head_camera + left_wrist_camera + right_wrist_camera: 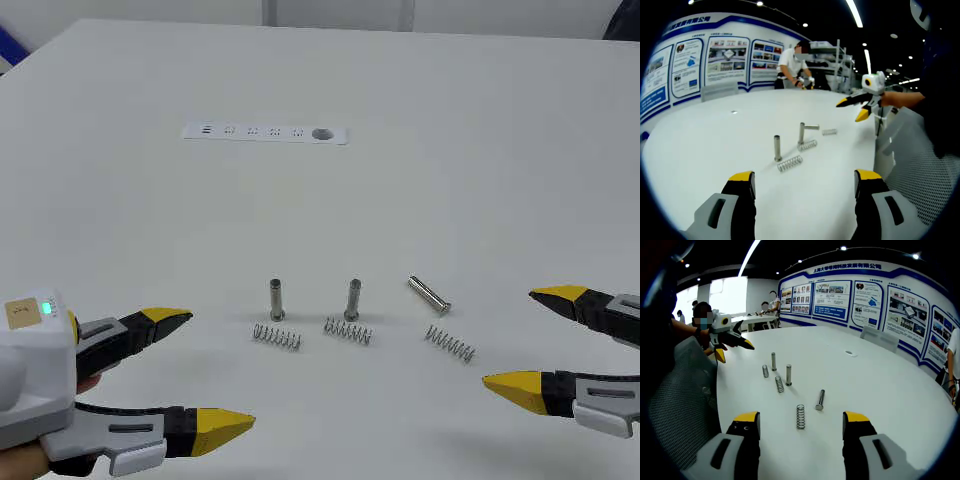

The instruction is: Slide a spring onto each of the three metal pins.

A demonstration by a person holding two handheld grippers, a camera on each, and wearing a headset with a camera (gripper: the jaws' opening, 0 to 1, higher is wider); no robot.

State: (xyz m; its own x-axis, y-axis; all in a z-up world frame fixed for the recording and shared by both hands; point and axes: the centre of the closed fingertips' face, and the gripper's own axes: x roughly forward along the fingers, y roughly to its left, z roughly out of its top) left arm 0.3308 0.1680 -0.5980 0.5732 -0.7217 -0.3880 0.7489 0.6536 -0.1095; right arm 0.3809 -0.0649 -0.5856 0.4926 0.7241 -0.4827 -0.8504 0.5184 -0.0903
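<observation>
the middle pin (352, 298) stood upright on the counter (450, 150), head down, probably so the spring (347, 331) lying just in front could drop over it. the left pin (276, 298) matched. the right pin (428, 294) lay flat, long axis slanting away from the middle pin. the left gripper (220, 368) and right gripper (508, 337) flanked it, fingers wide, empty.

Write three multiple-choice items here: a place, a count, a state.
1. Where are the springs relative to the pins?
A. slid onto them
B. in a gripper
C. on the table beside them
2. How many pins stand upright?
A. one
B. two
C. three
3. The left gripper and right gripper are:
A. open
B. shut
C. holding springs
Key: C, all lie flat on the table; B, the third pin lies on its side; A, both sets of jaws spread, empty.
</observation>
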